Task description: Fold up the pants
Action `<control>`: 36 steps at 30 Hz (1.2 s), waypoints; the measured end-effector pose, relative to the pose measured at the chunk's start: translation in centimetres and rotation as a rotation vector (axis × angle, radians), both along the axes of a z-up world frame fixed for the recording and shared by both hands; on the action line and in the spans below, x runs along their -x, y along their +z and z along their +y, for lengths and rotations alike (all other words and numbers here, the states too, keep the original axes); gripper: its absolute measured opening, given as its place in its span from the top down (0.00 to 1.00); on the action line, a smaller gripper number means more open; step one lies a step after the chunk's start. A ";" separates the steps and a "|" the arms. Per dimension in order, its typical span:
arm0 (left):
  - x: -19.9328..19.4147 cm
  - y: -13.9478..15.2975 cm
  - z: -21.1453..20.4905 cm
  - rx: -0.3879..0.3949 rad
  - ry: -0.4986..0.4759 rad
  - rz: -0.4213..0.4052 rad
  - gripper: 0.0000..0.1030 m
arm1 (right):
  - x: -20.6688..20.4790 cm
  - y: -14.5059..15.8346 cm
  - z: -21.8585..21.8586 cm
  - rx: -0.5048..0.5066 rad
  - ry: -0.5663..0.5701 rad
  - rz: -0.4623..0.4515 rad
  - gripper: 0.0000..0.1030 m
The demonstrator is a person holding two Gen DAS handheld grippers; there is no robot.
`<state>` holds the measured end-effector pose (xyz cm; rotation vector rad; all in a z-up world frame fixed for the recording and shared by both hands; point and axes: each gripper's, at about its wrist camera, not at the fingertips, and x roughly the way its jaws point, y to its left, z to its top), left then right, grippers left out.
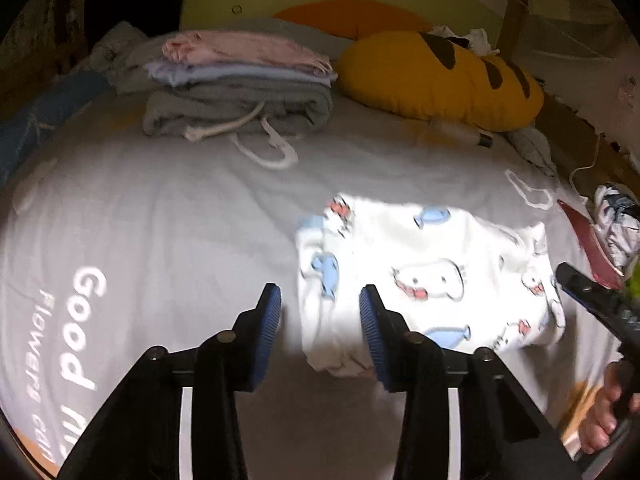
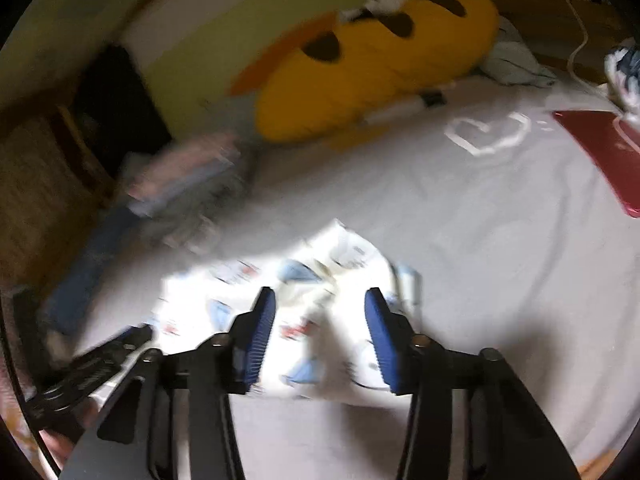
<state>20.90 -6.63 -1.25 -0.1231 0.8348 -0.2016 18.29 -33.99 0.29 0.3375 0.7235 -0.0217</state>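
Pants: white pants (image 1: pixel 432 276) with a cartoon print lie folded into a compact bundle on the grey bed cover (image 1: pixel 180 208).
Left tongs: the left tongs (image 1: pixel 320 322) stand partly open at the bundle's left edge, gripping nothing.
Right tongs: the right tongs (image 2: pixel 320 322) stand partly open above the pants' near side, holding nothing; this view is blurred.
Stack: folded clothes (image 1: pixel 240 84) sit piled at the far side of the bed.
Cushion: a yellow cushion (image 1: pixel 440 80) lies beside that pile.

Soft printed cloth pants (image 1: pixel 432 280) lie on a matt grey sheet (image 1: pixel 180 220).
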 end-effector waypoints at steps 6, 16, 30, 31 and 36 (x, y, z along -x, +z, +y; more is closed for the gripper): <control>1.5 -1.4 0.4 0.012 -0.034 -0.011 0.64 | 2.2 -1.7 -1.8 -0.032 -0.017 0.025 0.58; 2.7 -0.4 0.0 -0.034 -0.014 -0.098 0.98 | 2.3 -1.6 0.1 0.106 -0.008 0.001 0.99; 6.2 2.3 2.5 -0.081 -0.004 -0.099 0.98 | 5.6 -0.3 -1.4 0.149 0.021 0.063 0.99; 6.2 1.7 2.3 -0.104 0.001 -0.083 0.98 | 5.3 -1.2 -1.9 0.108 0.013 0.091 0.99; 6.5 -0.1 1.5 -0.148 -0.015 -0.044 0.95 | 5.5 -1.2 -2.1 0.140 -0.022 0.080 0.98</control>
